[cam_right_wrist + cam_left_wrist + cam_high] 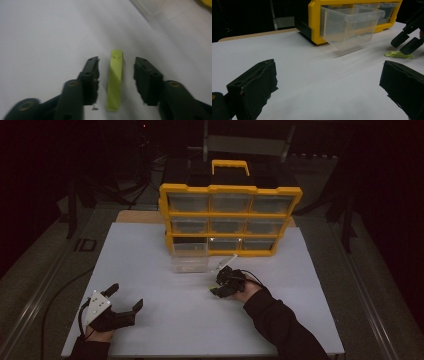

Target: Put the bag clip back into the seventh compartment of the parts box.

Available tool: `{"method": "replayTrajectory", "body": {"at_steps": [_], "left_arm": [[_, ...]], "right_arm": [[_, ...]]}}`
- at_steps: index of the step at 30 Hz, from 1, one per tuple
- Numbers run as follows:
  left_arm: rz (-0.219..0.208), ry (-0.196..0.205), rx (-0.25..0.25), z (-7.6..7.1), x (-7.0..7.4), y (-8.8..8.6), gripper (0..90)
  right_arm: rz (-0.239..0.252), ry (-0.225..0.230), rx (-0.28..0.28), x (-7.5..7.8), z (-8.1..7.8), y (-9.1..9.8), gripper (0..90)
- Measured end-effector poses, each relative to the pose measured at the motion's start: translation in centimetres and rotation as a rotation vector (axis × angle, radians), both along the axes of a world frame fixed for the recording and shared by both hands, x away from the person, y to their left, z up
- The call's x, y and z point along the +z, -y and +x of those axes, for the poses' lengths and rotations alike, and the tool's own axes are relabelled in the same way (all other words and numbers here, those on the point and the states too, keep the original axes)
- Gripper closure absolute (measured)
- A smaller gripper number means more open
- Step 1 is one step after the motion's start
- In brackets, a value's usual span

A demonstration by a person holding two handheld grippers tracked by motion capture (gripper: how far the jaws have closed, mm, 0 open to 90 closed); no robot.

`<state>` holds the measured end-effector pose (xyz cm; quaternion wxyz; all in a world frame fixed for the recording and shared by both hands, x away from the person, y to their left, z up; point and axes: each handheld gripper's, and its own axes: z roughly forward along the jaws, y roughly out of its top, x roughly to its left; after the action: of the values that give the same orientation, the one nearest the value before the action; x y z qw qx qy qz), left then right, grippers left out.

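- Reaching down at the counter (150,245), the right gripper (116,75) has its jaws on both sides of a thin green strip (115,80).
- The jaws are about half shut. There is a small gap on each side, so they do not pinch the strip yet.
- The strip lies flat on the white counter. It points from 6 o'clock to 12 o'clock in the right gripper view, right down the middle between the jaws. I think the hand lined up this way so the jaws can squeeze its long thin sides.
- From the high view, the right gripper (227,284) sits a little to the 3 o'clock side of the counter's middle, and the strip (212,289) peeks out at its 9 o'clock side.
- A clear drawer (190,260) is pulled out of the yellow box (230,190), which stands at 12 o'clock. The drawer sits near the strip, at about 11 o'clock from it. My guess is it is open so the strip can go in.
- The left gripper (125,300) waits at about 7 o'clock on the counter, well apart from the strip. Its jaws are wide and hold nothing. It looks like it is staying out of the way.
- In the left gripper view the strip (398,54) shows at 2 o'clock, with the other gripper's tips just above it.
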<state>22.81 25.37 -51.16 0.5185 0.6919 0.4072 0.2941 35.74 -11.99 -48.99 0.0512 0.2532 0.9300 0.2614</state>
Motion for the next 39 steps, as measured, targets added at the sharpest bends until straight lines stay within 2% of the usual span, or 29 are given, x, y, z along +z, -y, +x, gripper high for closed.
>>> {"method": "replayTrajectory", "body": {"at_steps": [3, 6, 9, 11, 21, 27, 31, 36, 39], "left_arm": [[0.000, -0.001, 0.000, 0.0, 0.0, 0.0, 1.0], [0.001, -0.001, 0.001, 0.0, 0.0, 0.0, 1.0], [0.002, -0.001, 0.002, 0.0, 0.0, 0.0, 1.0], [0.004, -0.001, 0.001, 0.0, 0.0, 0.0, 1.0], [0.013, -0.005, -0.007, 0.1, -0.1, 0.2, 1.0], [0.012, -0.004, -0.008, 0.0, -0.1, 0.2, 1.0], [0.012, -0.003, -0.007, 0.0, -0.1, 0.2, 1.0], [0.011, 0.000, -0.006, 0.0, 0.0, 0.1, 1.0], [0.004, -0.001, -0.003, 0.0, -0.1, 0.0, 1.0]], "right_arm": [[-0.031, -0.007, -0.008, -0.2, 0.1, -0.3, 61.3], [-0.049, -0.018, -0.019, -0.3, 0.1, -0.5, 61.6], [-0.092, -0.027, -0.030, -0.5, 0.3, -0.8, 65.5], [-0.109, -0.019, -0.026, -0.7, 0.3, -0.9, 66.8], [-0.148, -0.020, -0.005, -0.7, 0.3, -1.5, 74.1], [-0.197, -0.025, -0.004, -0.6, 0.2, -2.3, 78.2], [-0.207, -0.012, -0.019, -0.6, -0.1, -2.4, 78.6], [-0.196, -0.034, -0.010, -0.1, 0.1, -2.2, 78.8], [-0.184, -0.025, 0.002, 0.7, -0.1, -1.8, 78.8]]}}
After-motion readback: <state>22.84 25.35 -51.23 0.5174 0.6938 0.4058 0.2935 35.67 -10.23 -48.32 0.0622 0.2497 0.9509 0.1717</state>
